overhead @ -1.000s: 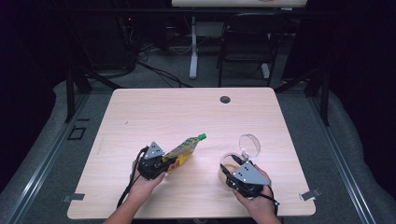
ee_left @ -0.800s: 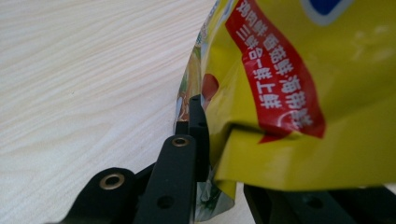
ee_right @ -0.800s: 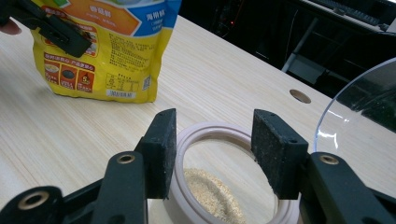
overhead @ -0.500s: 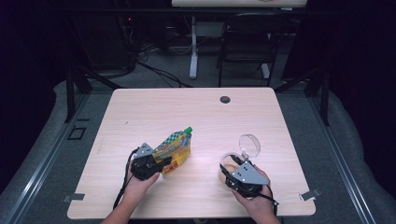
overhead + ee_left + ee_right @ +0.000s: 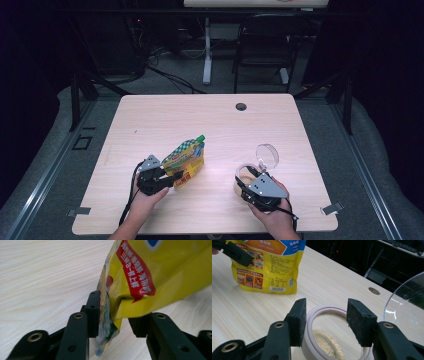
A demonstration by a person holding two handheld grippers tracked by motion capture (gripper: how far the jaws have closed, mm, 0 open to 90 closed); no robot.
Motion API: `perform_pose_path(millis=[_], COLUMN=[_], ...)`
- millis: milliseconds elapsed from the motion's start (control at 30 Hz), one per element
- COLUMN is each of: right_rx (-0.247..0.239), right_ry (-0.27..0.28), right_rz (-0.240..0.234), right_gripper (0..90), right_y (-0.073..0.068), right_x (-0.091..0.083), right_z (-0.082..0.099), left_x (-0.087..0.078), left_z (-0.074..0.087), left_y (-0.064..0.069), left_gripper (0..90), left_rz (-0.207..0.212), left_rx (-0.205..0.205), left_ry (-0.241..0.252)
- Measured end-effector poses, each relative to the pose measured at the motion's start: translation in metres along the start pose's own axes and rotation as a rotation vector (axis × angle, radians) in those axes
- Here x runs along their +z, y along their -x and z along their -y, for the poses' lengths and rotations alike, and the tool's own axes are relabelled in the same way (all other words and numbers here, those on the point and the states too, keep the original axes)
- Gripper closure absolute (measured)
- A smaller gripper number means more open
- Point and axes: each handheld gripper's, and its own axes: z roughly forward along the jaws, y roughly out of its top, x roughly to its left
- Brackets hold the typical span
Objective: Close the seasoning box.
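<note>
A yellow stand-up pouch (image 5: 185, 160) with a green cap leans up and to the right on the wooden table (image 5: 200, 115). My left gripper (image 5: 174, 179) is shut on its lower left corner. In the left gripper view the pouch (image 5: 160, 270) hangs between the jaws of that gripper (image 5: 113, 312), its edge against the left pad. The pouch (image 5: 269, 267) rests its base on the table in the right gripper view. My right gripper (image 5: 246, 184) stands open at the near side of a small round jar (image 5: 245, 174). Its jaws (image 5: 325, 315) sit over the pinkish rim (image 5: 322, 308), with tan grains (image 5: 327, 342) inside. The clear lid (image 5: 267, 155) is flipped open.
A round cable hole (image 5: 241, 106) lies near the table's far edge. A chair (image 5: 265, 45) and a desk leg (image 5: 207, 55) stand beyond the table. The person's hands come in over the near edge.
The left gripper has carried the pouch a little left and toward the person, and the pouch now stands steeper. The right gripper and jar have not moved.
</note>
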Motion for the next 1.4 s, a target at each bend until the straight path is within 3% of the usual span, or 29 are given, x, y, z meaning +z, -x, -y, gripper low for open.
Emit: perform_pose_path(millis=[200, 400, 667, 1400], right_rx=[0.001, 0.005, 0.012, 0.053], right_ry=[-0.001, -0.005, -0.006, 0.001], right_rz=[-0.004, -0.009, -0.011, -0.053], right_gripper=[50.1, 50.1, 49.9, 53.4], right_y=[0.000, -0.001, 0.000, 0.003], right_x=[0.000, 0.001, 0.000, -0.011], right_z=[0.000, 0.000, 0.000, -0.004], left_x=[-0.003, -0.005, -0.007, -0.017], left_z=[0.001, 0.002, 0.002, 0.005], left_y=[0.002, 0.002, 0.003, 0.008], left_gripper=[55.3, 55.2, 51.7, 45.7], left_rz=[-0.015, 0.004, -0.017, -0.020], left_rx=[0.007, 0.017, 0.022, 0.036], left_ry=[0.014, 0.023, 0.028, 0.029])
